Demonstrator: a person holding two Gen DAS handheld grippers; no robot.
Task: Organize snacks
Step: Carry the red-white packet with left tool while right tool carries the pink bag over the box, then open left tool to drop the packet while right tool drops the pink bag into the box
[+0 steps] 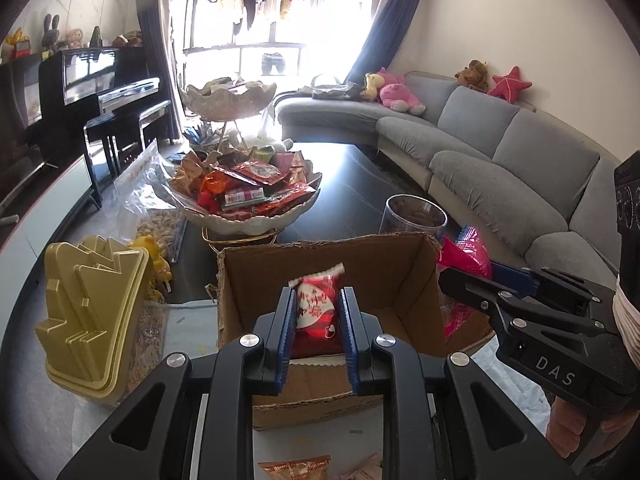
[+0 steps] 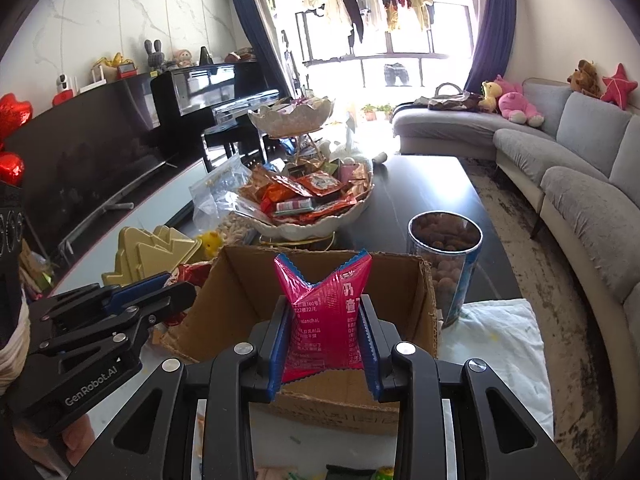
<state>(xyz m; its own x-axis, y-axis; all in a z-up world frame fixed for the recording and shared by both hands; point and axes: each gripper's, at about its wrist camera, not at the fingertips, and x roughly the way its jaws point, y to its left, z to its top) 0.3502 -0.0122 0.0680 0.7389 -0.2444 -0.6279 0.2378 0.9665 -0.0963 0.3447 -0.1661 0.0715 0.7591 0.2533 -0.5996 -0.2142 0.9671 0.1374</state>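
Observation:
My left gripper point(image 1: 318, 300) is shut on a red and white snack packet point(image 1: 318, 306) and holds it over the open cardboard box point(image 1: 384, 264). My right gripper point(image 2: 324, 308) is shut on a pink snack packet point(image 2: 326, 308) and holds it over the same box point(image 2: 244, 280). In the left wrist view the right gripper point(image 1: 464, 276) comes in from the right with the pink packet point(image 1: 466, 252). In the right wrist view the left gripper point(image 2: 176, 284) shows at the left. A tiered white bowl point(image 1: 248, 222) heaped with snack packets stands behind the box.
A gold tree-shaped tin point(image 1: 92, 312) lies left of the box. A clear jar of brown snacks point(image 2: 446, 256) stands to the right. A plastic bag of nuts point(image 1: 152, 200) lies by the bowl. Loose packets point(image 1: 296, 468) lie near me. A grey sofa point(image 1: 500, 160) runs along the right.

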